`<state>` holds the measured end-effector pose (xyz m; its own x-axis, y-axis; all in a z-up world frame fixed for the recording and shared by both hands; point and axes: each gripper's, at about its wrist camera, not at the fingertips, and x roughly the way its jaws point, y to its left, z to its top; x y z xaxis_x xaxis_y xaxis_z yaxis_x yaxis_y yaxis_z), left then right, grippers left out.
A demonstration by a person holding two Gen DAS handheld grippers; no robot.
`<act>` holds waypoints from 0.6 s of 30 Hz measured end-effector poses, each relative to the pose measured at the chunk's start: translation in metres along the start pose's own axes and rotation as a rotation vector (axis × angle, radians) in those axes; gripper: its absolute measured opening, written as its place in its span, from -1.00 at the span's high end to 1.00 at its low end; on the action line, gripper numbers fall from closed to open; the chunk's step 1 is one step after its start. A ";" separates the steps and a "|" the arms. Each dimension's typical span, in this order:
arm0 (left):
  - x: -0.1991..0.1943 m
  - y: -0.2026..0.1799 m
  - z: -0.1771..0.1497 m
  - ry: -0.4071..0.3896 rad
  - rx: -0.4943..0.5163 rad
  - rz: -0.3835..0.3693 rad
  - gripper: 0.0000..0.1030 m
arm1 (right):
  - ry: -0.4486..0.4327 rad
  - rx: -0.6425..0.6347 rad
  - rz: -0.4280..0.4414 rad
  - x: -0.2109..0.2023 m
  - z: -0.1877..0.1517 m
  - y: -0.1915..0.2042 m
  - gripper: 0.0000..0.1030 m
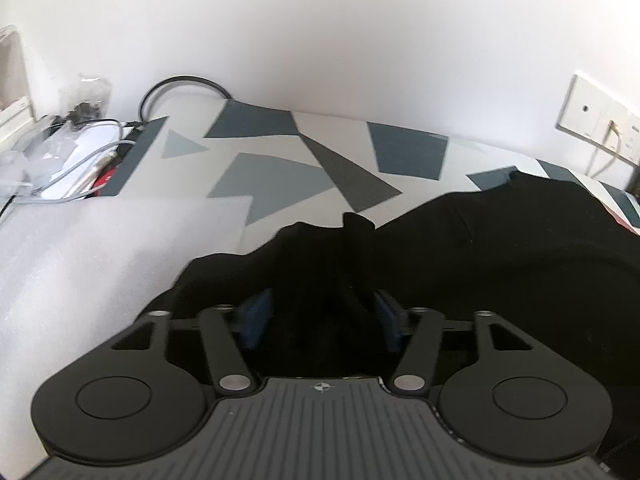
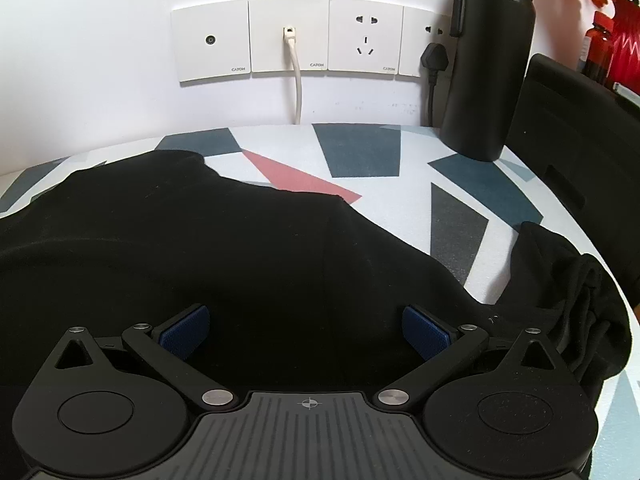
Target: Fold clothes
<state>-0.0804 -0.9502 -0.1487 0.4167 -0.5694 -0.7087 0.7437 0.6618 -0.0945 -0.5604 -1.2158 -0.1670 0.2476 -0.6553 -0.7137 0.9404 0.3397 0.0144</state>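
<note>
White wall is backing a counter (image 2: 360,184) covered in a cloth of grey, blue-grey and pink angular shapes, with a row of wall sockets (image 2: 288,38) behind it and a tall black bottle (image 2: 490,60) standing at the far right. A black garment (image 2: 208,248) is lying spread across the near half of the counter, its far edge rumpled, with a bunched part hanging near the right edge. Looking forward low over the cloth, the right tool (image 2: 306,334) is hovering with its blue pads (image 2: 184,332) standing wide apart, the dark fabric lying between and beneath them; whether the pads are touching it cannot be told. The left tool (image 1: 322,320) is pointing the same way over the garment's left portion (image 1: 480,248), its pads (image 1: 256,318) parted but narrower, with a raised ridge of black fabric sitting between them; no clamping is visible. To the far left, a sheet of white foam (image 1: 100,248) is lying flat just beside the garment, and a clutter of cables and plastic bags (image 1: 68,148) is sitting beyond it against the wall.
</note>
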 end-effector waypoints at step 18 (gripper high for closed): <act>0.066 -0.015 0.050 0.027 0.053 0.075 -1.00 | 0.095 0.006 -0.008 0.050 0.057 -0.028 -0.99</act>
<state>-0.0376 -1.0221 -0.1595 0.4580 -0.5054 -0.7313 0.7380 0.6748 -0.0042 -0.5615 -1.2963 -0.1635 0.2174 -0.5911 -0.7768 0.9437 0.3307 0.0125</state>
